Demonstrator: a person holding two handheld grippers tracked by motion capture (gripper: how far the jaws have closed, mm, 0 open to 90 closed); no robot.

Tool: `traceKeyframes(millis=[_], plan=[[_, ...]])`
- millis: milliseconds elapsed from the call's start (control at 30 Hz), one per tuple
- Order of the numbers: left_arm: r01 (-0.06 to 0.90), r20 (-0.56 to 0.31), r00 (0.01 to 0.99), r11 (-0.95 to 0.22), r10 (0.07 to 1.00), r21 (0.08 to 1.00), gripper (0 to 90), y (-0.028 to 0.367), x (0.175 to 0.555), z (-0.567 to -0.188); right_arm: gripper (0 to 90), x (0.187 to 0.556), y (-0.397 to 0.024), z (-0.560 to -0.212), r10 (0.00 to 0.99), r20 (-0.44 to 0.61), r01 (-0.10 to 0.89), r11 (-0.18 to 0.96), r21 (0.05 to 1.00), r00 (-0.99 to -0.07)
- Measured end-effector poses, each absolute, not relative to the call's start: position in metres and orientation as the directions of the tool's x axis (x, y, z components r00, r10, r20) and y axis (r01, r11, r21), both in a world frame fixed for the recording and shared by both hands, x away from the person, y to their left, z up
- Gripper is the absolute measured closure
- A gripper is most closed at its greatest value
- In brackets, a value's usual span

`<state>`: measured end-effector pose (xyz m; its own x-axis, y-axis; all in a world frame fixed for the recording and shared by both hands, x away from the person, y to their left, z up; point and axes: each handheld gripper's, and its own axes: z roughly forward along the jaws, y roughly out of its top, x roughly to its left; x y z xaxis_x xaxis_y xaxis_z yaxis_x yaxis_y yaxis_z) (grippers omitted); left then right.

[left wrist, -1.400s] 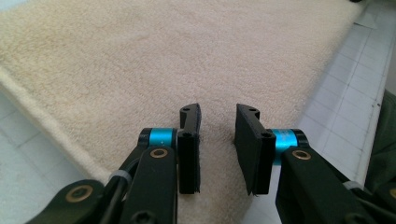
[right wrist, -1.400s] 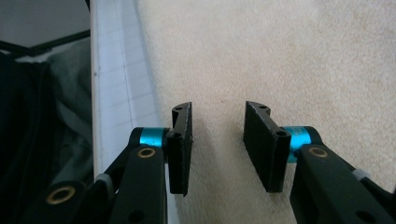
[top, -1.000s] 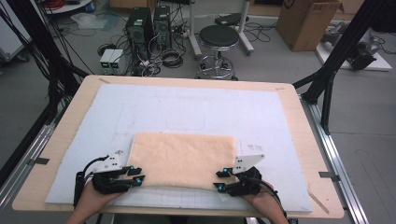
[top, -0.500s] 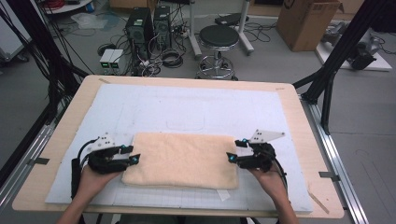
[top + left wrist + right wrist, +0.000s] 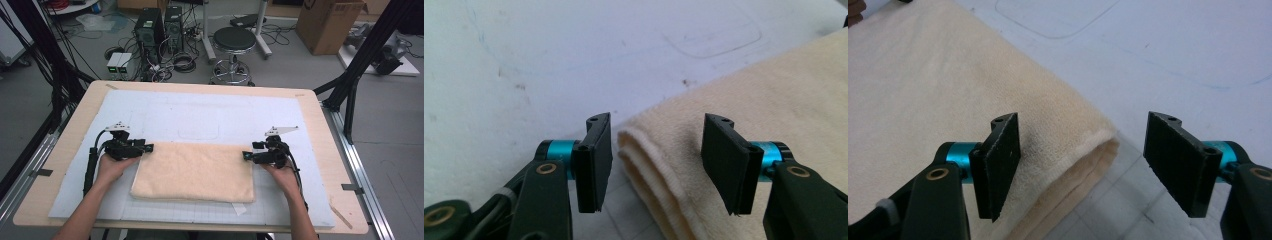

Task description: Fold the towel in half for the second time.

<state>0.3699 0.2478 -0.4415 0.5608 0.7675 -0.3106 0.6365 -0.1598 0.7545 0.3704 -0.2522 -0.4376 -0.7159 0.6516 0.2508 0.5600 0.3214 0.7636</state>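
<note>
Both grippers slid up the towel (image 5: 195, 172) since earlier; left gripper (image 5: 148, 148) and right gripper (image 5: 245, 156) jaws just opened, released the fold. Next fold probably needed a fresh grab.

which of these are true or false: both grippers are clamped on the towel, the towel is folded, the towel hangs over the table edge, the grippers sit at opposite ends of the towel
1. Both grippers are clamped on the towel. False: the left gripper and right gripper have just been opening, and their pads stand clear of the towel.
2. The towel is folded. True: layered edges show in both gripper views.
3. The towel hangs over the table edge. False: it lies flat on the white mat.
4. The grippers sit at opposite ends of the towel. True.
</note>
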Motion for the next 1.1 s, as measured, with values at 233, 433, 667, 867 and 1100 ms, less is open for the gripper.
traceKeyframes(millis=[233, 433, 667, 867, 1100], plan=[[0.671, -0.359, 0.566, -0.162, 0.742, 0.724, 53.8, 0.249, 0.372, -0.445, 46.6, 0.371, -0.248, -0.443, 0.614, 0.272, 0.569, 0.359, 0.740, -0.741], [0.676, -0.365, 0.569, -0.166, 0.737, 0.718, 64.4, 0.249, 0.371, -0.445, 59.6, 0.372, -0.248, -0.445, 0.602, 0.301, 0.588, 0.360, 0.724, -0.739], [0.644, -0.325, 0.585, -0.183, 0.743, 0.743, 78.1, 0.246, 0.367, -0.440, 75.3, 0.367, -0.244, -0.438, 0.591, 0.257, 0.552, 0.395, 0.734, -0.765], [0.632, -0.317, 0.566, -0.154, 0.761, 0.760, 79.5, 0.249, 0.372, -0.437, 77.3, 0.368, -0.243, -0.427, 0.598, 0.232, 0.526, 0.380, 0.761, -0.768], [0.616, -0.308, 0.520, -0.100, 0.797, 0.781, 79.5, 0.249, 0.388, -0.427, 77.5, 0.387, -0.234, -0.410, 0.645, 0.182, 0.521, 0.383, 0.763, -0.742]])
